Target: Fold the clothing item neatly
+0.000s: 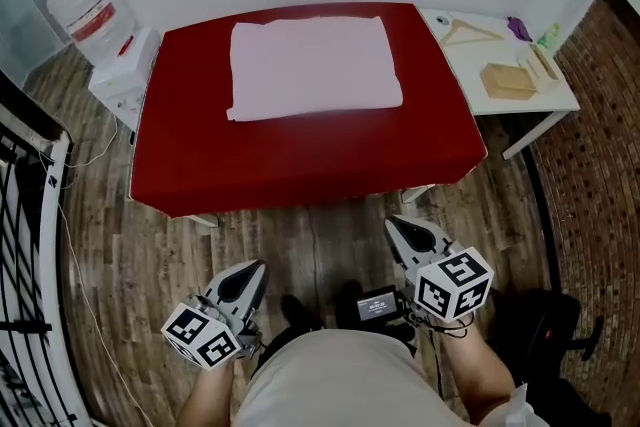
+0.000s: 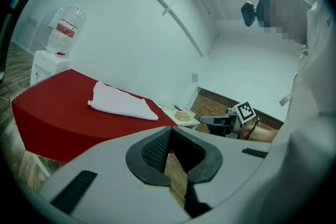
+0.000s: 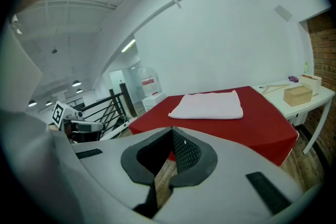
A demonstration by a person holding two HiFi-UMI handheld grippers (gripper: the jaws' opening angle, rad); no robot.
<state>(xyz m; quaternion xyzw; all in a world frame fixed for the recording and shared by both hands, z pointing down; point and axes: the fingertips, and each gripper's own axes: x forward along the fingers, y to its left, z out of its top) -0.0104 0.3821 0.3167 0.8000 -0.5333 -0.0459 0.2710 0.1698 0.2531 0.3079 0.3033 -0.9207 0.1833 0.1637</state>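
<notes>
Your left gripper [image 1: 250, 273] and right gripper [image 1: 398, 230] hang near you over the floor [image 1: 320, 220], jaws clenched on nothing. The folded cloth [image 1: 312, 65] lies far on the red worktop [image 1: 300, 160].

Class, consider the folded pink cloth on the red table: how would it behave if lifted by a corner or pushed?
The pink cloth lies flat with soft wavy edges, so it would probably droop and unfold. It looks thin, likely light. Pushed across the red table, it may bunch up.
</notes>
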